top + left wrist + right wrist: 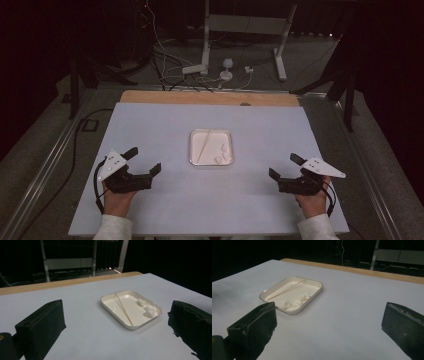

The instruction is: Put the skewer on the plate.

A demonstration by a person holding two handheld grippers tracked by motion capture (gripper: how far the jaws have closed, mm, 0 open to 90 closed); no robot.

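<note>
Here, tray (pixel 211 134) between wide-jawed grippers

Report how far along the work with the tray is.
Done: nothing visibly; the stick and three white lumps lie in the tray. In hand: nothing; the left gripper and right gripper stand open, either side of it. Left: any picking from the tray.
</note>
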